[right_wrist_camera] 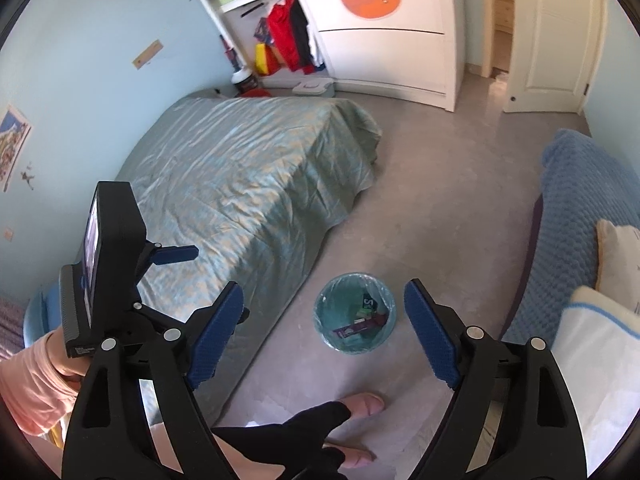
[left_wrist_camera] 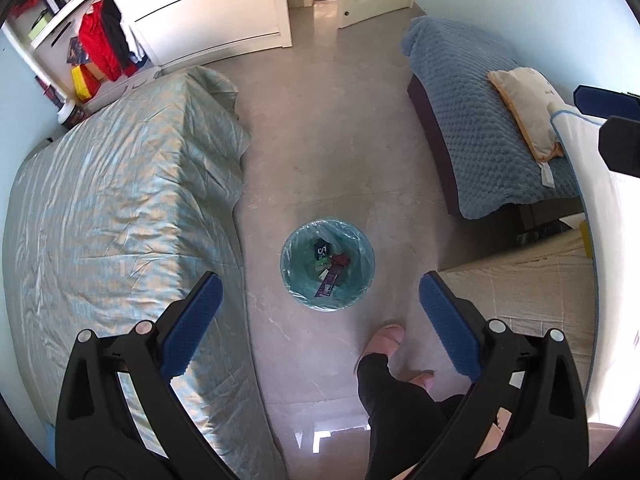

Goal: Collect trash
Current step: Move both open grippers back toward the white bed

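Note:
A small round bin (left_wrist_camera: pixel 362 276) lined with a pale blue bag stands on the grey floor between two beds, with several wrappers and small packets (left_wrist_camera: pixel 330 266) lying inside. The same bin (right_wrist_camera: pixel 385 334) shows in the right wrist view. My left gripper (left_wrist_camera: pixel 320 300) hangs high above the bin, its blue pads wide apart and nothing between them. My right gripper (right_wrist_camera: pixel 324 312) also hovers above the bin, open and empty. The left gripper's body (right_wrist_camera: pixel 112 264) shows at the left of the right wrist view, held by a hand in a pink sleeve.
A bed with a green-gold cover (left_wrist_camera: pixel 120 208) lies left of the bin. A blue-blanketed bed (left_wrist_camera: pixel 480 128) with a beige cushion (left_wrist_camera: pixel 524 108) lies right. A white wardrobe (right_wrist_camera: pixel 392 40) and an open door (right_wrist_camera: pixel 552 40) stand at the far end. The person's slippered feet (left_wrist_camera: pixel 386 340) are near the bin.

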### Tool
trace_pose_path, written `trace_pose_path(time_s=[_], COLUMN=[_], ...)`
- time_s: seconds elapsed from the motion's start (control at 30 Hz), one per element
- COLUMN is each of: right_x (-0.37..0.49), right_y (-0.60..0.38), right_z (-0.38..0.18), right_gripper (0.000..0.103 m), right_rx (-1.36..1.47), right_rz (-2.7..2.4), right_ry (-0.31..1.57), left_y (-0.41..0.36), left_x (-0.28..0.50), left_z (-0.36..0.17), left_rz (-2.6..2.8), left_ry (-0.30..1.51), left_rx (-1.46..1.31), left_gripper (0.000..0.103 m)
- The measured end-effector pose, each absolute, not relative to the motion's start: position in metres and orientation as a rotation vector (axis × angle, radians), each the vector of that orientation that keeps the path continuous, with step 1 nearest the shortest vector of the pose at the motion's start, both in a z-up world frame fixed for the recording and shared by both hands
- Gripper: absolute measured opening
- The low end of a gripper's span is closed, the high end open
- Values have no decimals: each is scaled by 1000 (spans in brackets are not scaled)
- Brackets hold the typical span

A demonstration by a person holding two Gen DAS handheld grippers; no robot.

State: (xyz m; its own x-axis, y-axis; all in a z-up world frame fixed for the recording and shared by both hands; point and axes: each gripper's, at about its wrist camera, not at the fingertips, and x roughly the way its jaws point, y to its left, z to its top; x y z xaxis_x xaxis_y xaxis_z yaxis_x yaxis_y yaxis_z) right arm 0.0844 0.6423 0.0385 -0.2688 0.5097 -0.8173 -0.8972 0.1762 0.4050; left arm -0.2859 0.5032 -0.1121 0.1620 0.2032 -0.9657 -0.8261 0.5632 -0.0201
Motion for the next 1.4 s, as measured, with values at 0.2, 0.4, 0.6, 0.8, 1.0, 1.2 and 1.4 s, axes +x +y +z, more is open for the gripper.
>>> trace_pose_path(time_s=[0.2, 0.4, 0.6, 0.8, 1.0, 1.2, 1.4], right_x=[100, 118, 139, 149, 152, 148, 137], right_y=[601, 543, 463, 380, 287, 201, 123], right_z=[43, 43, 41, 41, 46, 53, 57], right_gripper=[88, 88, 90, 90, 90, 90, 90], right_rx=[-374, -340, -261, -167, -102, -80, -94], right_rz=[1356, 1238, 1076, 915, 737, 589, 464], right_ry=[1187, 1182, 1189, 1201, 1203, 1205, 1206], left_y=[486, 460, 421, 372, 319, 255, 201], left_x=[-260, -220, -174, -129, -89, -58, -30], left_z=[-105, -94, -83, -73, -65, -60, -55], left_rz=[745, 637, 502, 364, 226, 102, 16], left_ry=[1204, 1216, 1221, 1228, 1228, 1219, 1206], left_rx=[-574, -487, -387, -266, -166, -44, 60], left_gripper=[96, 96, 96, 96, 96, 96, 96])
